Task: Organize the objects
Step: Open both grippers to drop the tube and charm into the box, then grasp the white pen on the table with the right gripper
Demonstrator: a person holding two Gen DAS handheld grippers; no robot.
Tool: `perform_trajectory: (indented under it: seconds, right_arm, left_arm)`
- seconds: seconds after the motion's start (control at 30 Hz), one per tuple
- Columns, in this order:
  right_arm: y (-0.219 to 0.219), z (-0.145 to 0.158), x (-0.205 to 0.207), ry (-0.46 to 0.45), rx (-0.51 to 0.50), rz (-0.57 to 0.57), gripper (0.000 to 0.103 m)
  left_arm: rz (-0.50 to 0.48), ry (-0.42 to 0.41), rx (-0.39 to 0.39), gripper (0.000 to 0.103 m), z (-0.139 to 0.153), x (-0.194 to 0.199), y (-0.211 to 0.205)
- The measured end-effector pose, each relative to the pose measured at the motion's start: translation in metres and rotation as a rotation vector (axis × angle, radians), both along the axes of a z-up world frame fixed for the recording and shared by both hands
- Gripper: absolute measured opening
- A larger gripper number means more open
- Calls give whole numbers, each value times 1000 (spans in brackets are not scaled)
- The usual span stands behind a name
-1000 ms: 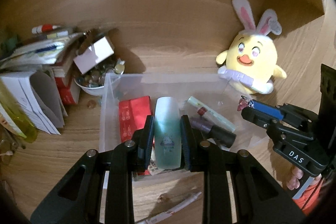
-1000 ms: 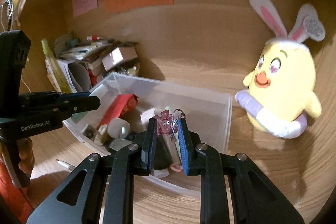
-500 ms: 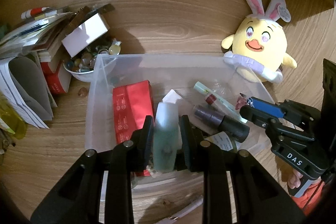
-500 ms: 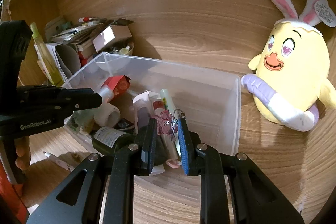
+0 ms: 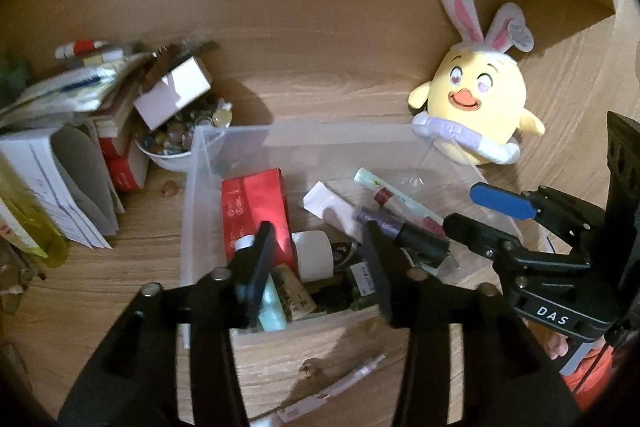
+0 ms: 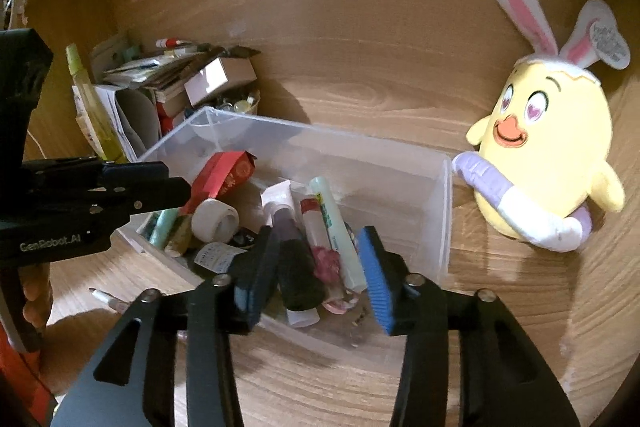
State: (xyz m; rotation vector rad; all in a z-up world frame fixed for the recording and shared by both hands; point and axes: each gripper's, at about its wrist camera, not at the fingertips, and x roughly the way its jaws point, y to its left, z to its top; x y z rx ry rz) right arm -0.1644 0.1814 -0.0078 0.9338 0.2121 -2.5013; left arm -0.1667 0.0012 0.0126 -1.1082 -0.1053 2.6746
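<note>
Clear plastic bin (image 6: 442, 211) on our wooden bench (image 6: 360, 379), crammed with a red box (image 5: 256, 211), tape roll (image 6: 216, 221) and tubes, our left gripper (image 5: 316, 267) and right gripper (image 6: 316, 267) over it (fingers opening, nothing clamped), yellow plush chick (image 6: 548, 155) beside the bin.

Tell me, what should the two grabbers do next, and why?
Probably lift both away from the clear bin. The left gripper and right gripper are opening with nothing pinched; the teal tube and pink charm lie in the bin. A pen outside on the desk looks like the next pick.
</note>
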Motion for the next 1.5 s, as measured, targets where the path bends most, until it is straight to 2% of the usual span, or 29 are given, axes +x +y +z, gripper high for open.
perform_trajectory:
  seconds: [0.07, 0.23, 0.3, 0.37, 0.5, 0.77, 0.97, 1.23, 1.4, 1.43, 1.5]
  right_arm:
    - [0, 5, 6, 20, 2, -4, 52]
    - [-1, 15, 24, 55, 9, 0, 56]
    - [-1, 18, 32, 70, 8, 1, 64]
    - [-1, 21, 41, 84, 1, 8, 66]
    - [-4, 23, 56, 85, -15, 29, 66]
    - [-25, 6, 81, 36, -10, 119, 66]
    - [-54, -24, 83, -59, 41, 218, 66]
    - [-101, -57, 71, -165, 169, 371, 66]
    - [-122, -69, 69, -168, 251, 418, 66]
    - [-126, -71, 69, -178, 257, 441, 66]
    - [-128, -71, 71, -204, 237, 479, 52]
  left_arm:
    - [3, 26, -1, 57, 7, 8, -1]
    - [4, 65, -10, 63, 21, 25, -3]
    - [4, 72, -17, 67, 23, 33, -4]
    - [7, 87, -25, 70, 25, 45, -7]
    - [5, 84, -56, 71, 19, 62, -12]
    - [5, 0, -126, 71, -18, 84, -23]
    - [59, -39, -103, 71, -34, 93, -48]
    - [129, -60, -67, 71, -43, 102, -81]
    - [138, -49, -47, 71, -43, 105, -88]
    - [137, -49, -45, 71, -43, 104, -88]
    - [136, -49, -46, 71, -43, 105, -88]
